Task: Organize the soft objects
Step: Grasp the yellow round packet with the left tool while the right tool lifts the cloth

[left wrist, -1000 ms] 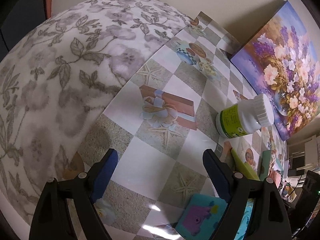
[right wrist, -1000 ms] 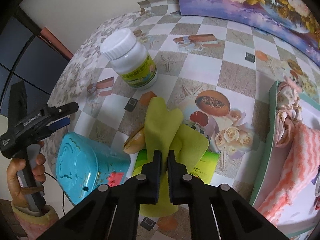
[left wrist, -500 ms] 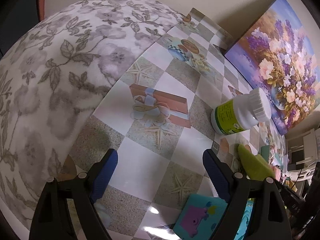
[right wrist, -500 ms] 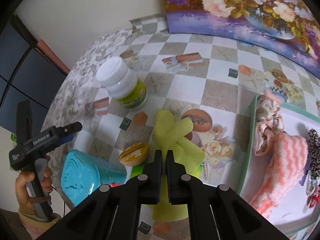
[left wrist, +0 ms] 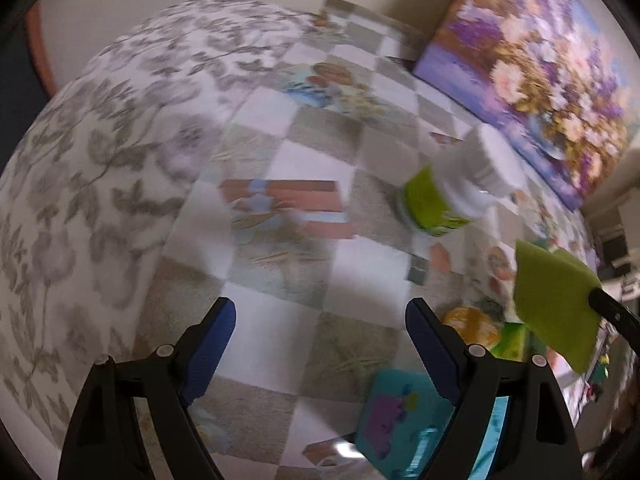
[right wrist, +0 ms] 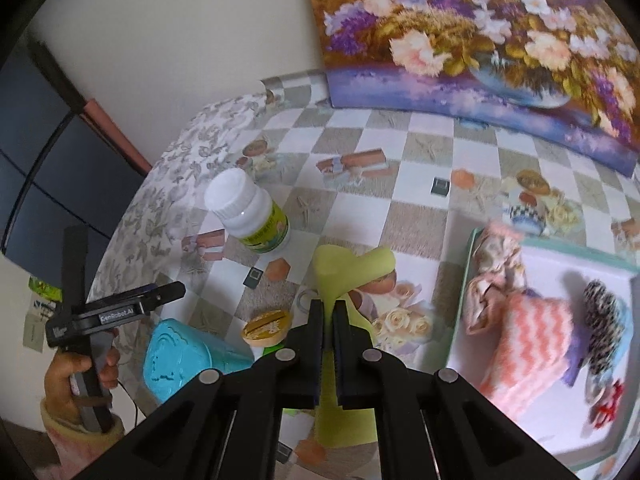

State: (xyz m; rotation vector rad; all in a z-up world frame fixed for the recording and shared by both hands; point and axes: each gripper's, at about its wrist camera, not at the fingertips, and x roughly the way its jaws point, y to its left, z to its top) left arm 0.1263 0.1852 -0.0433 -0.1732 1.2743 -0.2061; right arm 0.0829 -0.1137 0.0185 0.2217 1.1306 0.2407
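one bottle (right wrist: 250, 216), one tray (right wrist: 468, 264), two hand-held grippers, one painting (right wrist: 480, 40)

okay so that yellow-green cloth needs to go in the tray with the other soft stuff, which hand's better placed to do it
Right. The right tool is already shut on the yellow-green cloth, and the tray with the other soft items sits just to its right. The left tool is open, holds nothing, and sits on the far side of the white bottle.

Both grippers are black with silver screws; the left gripper (left wrist: 320, 344) has blue fingers (left wrist: 212, 340), white lettering, pink sleeve (right wrist: 80, 436).
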